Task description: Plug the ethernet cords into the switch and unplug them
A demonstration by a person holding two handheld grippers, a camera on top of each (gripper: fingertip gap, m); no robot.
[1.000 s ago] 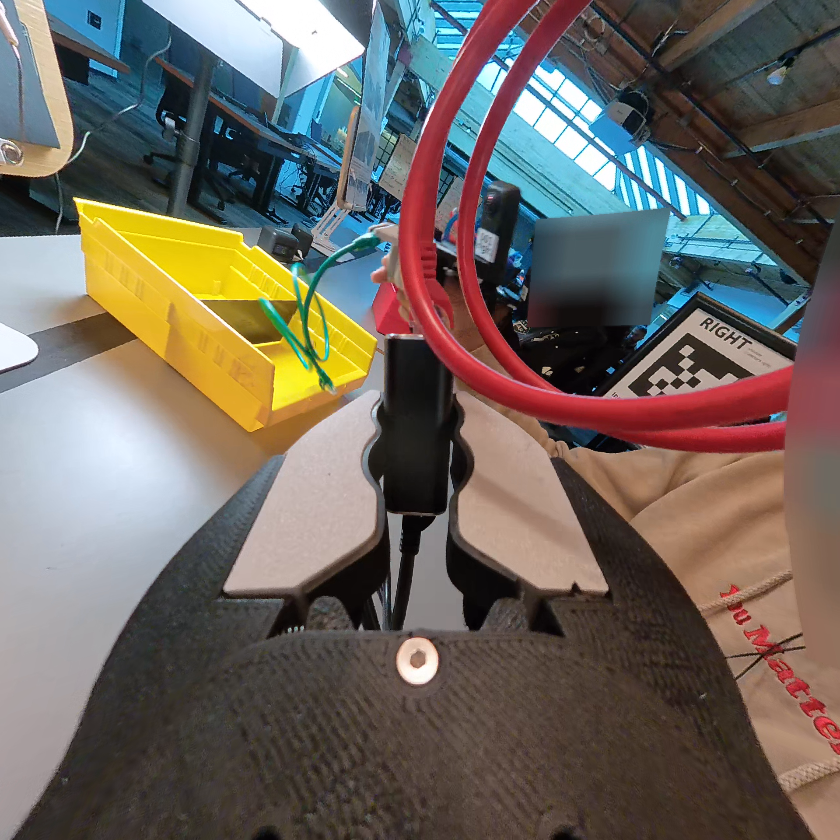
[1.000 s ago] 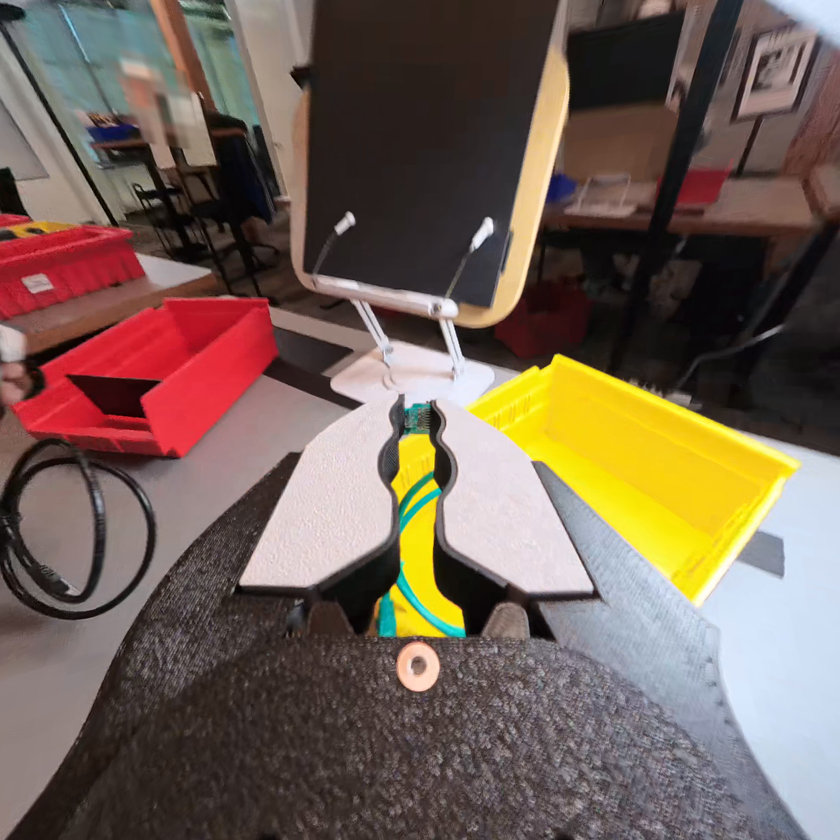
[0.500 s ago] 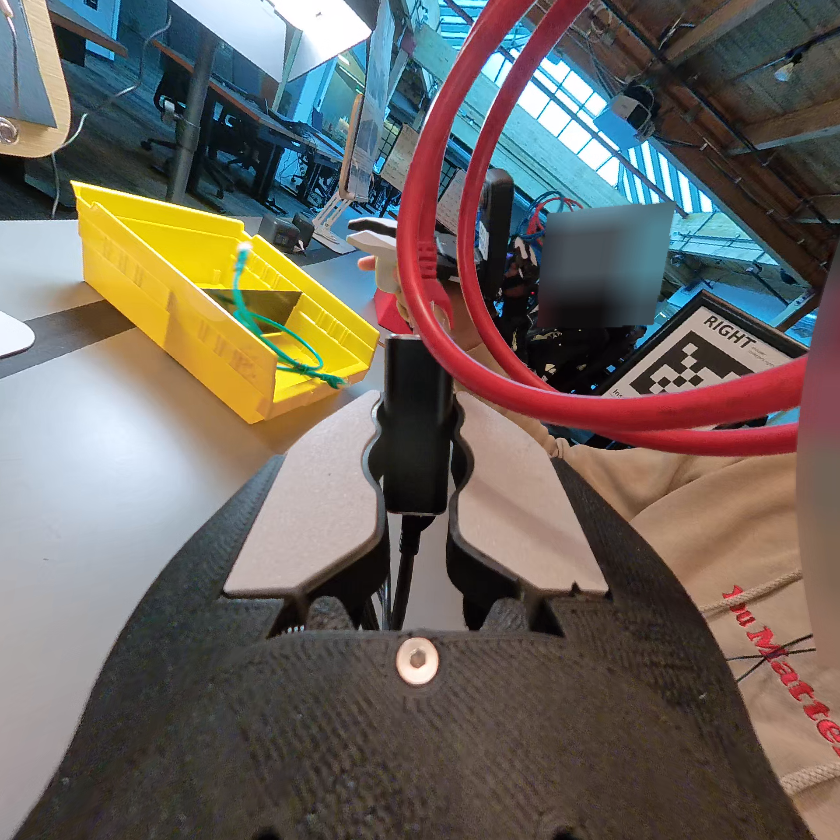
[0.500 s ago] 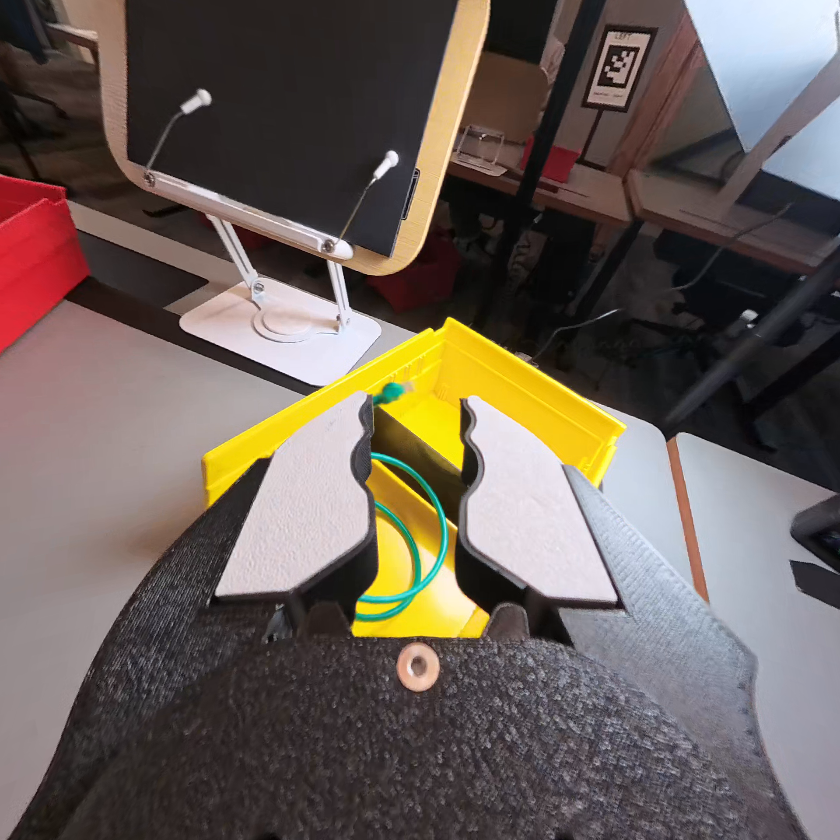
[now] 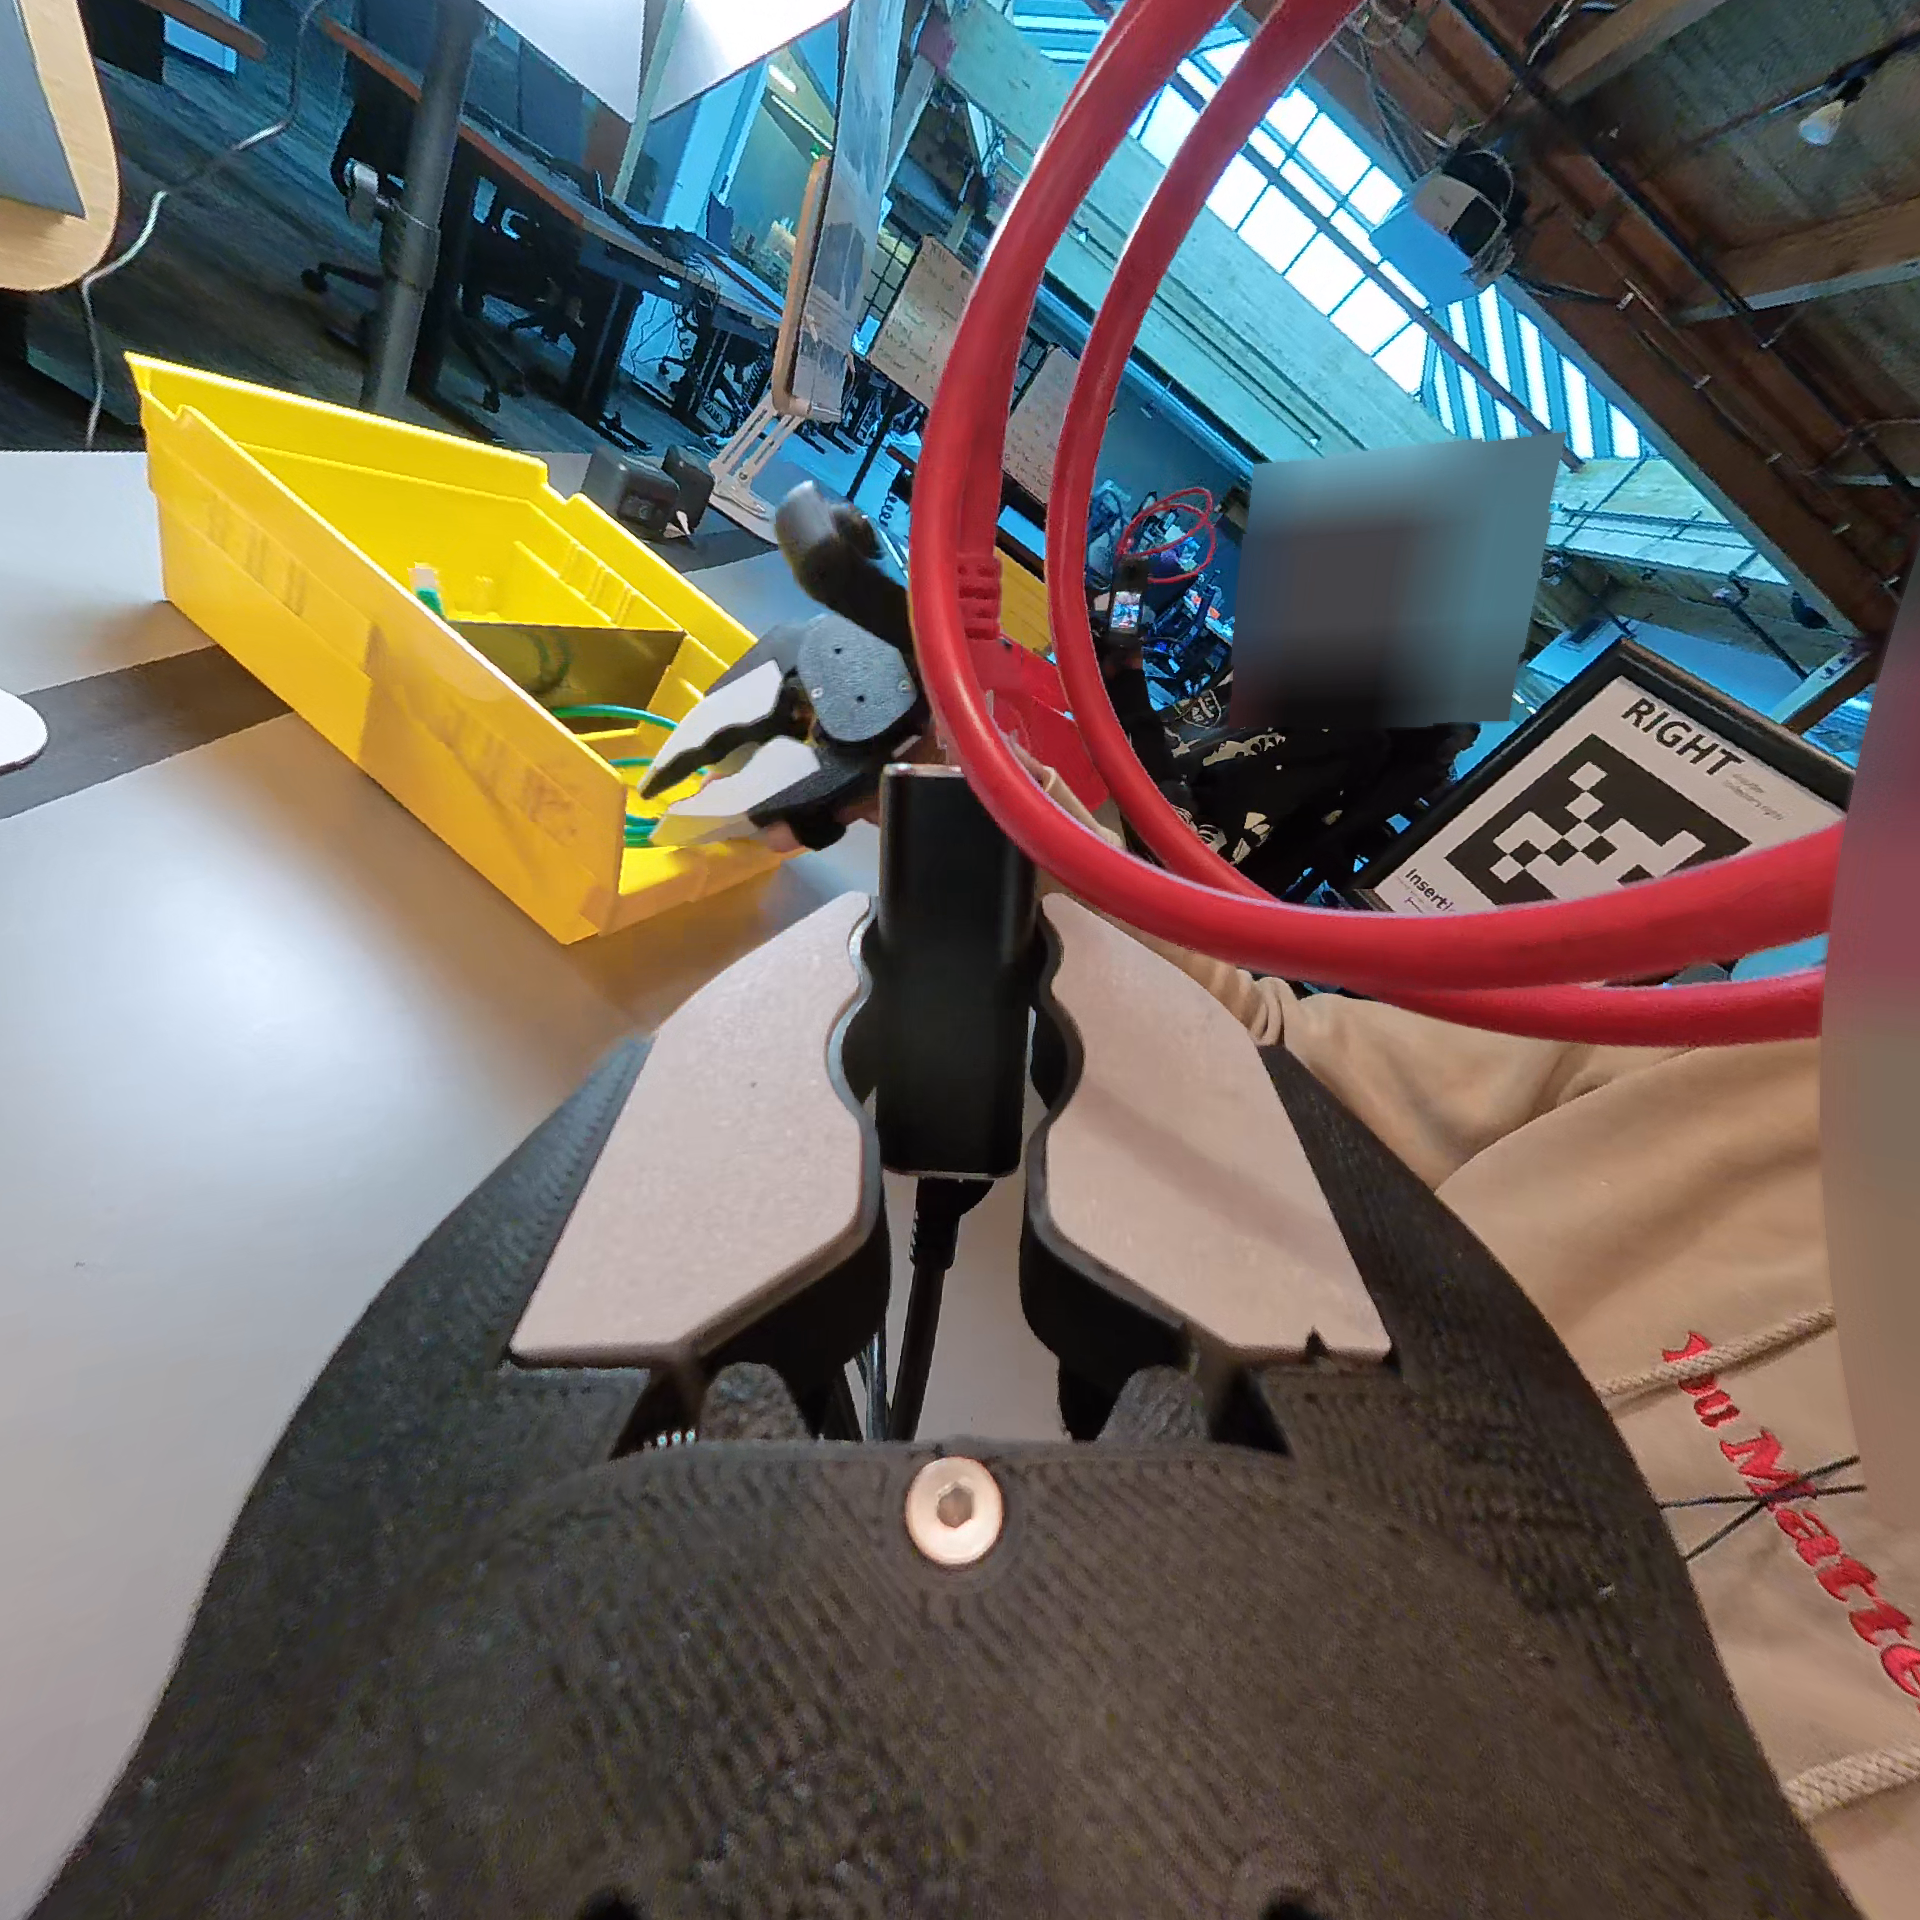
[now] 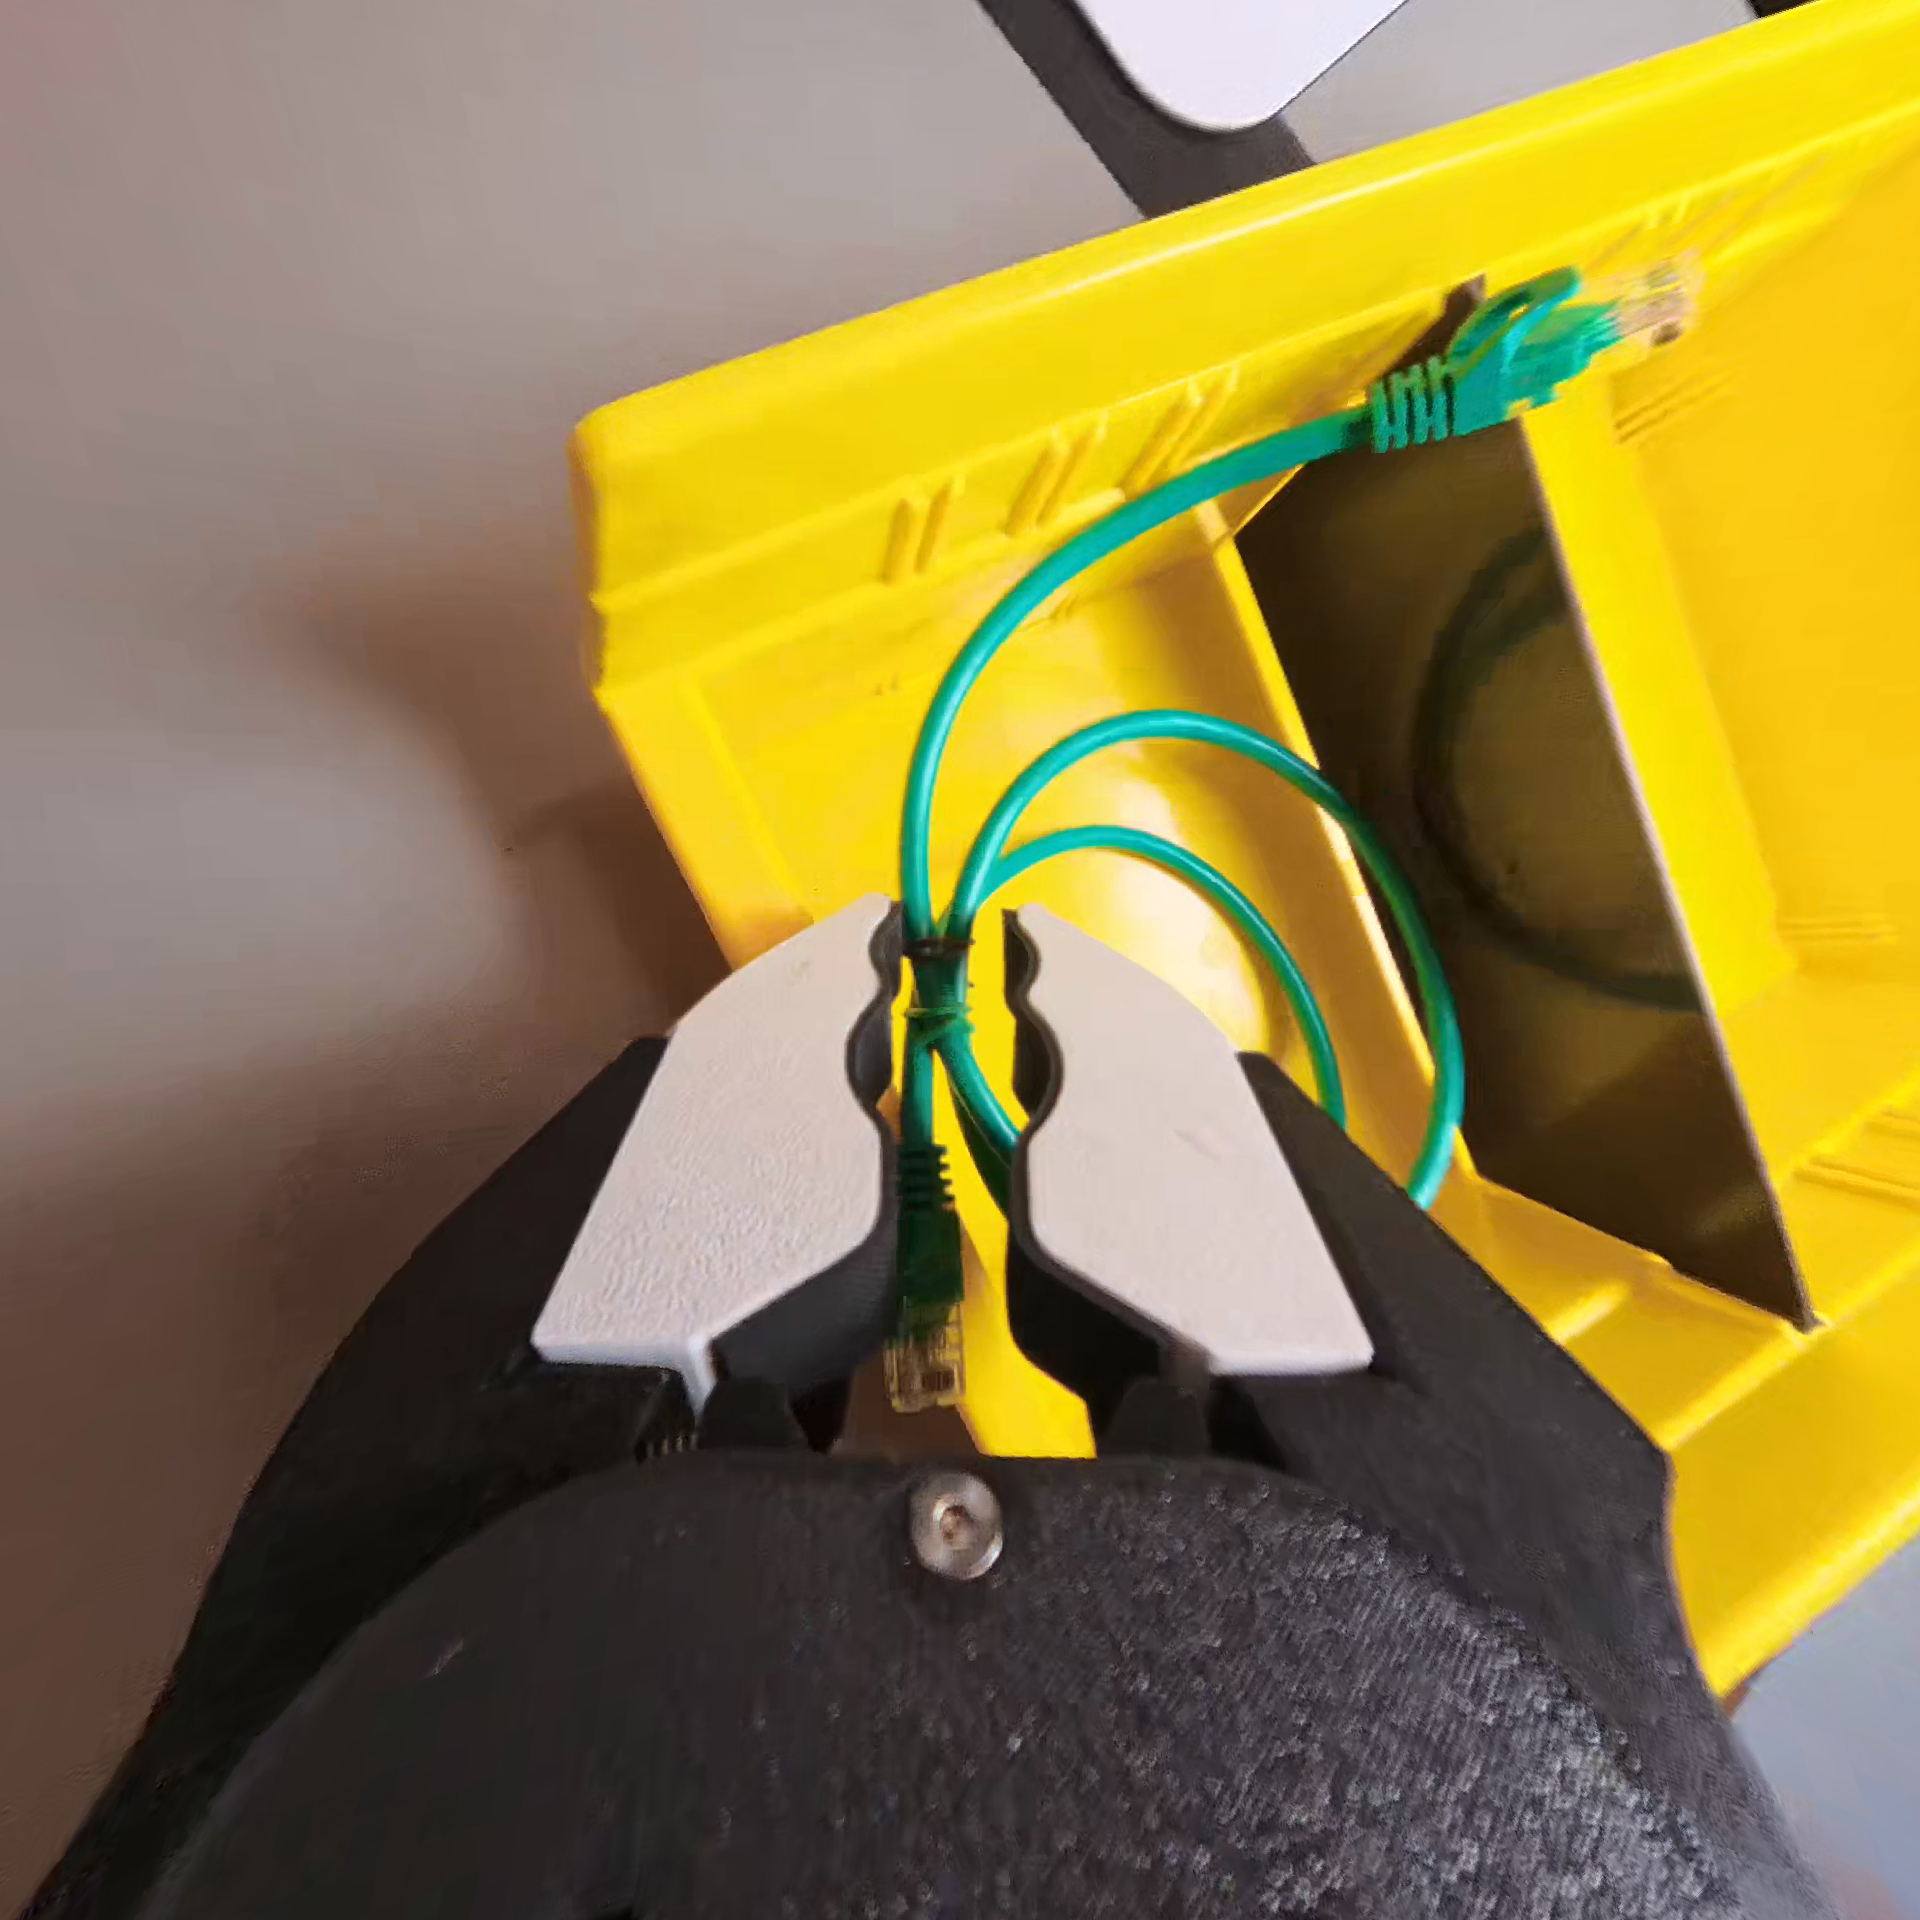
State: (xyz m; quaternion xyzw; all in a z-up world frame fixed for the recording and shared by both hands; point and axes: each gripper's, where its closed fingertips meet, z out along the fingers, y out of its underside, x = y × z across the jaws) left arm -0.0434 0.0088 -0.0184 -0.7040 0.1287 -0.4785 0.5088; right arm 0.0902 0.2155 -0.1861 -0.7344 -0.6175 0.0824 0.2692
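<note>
My left gripper [image 5: 951, 914] is shut on a small black switch [image 5: 951, 1018], held upright above the table. A thick red ethernet cord [image 5: 951, 436] is plugged into its top and loops up and off to the right. A thin green ethernet cord [image 6: 1174, 722] lies coiled in the front of a yellow bin [image 6: 935, 436]. One of its plugs [image 6: 1507, 364] rests on the bin's rim. My right gripper [image 6: 948, 925] is open, its fingers narrowly straddling the cord's tied part, with the other plug [image 6: 925, 1330] between them. The left wrist view shows this gripper [image 5: 665, 805] at the bin's [image 5: 312, 582] front end.
A dark divider [image 6: 1558, 831] stands across the bin. A white stand base [image 6: 1247, 62] and a black strip lie on the grey table beyond the bin. A framed marker card [image 5: 1621, 821] and a person's beige sweatshirt [image 5: 1558, 1195] are close on the right of the switch. Some 30 cm of space lies between my two pairs of fingers.
My right gripper let go of the green cord over the bin, then came down into the bin's front end and narrowed around the cord's tied part. My left gripper stayed put.
</note>
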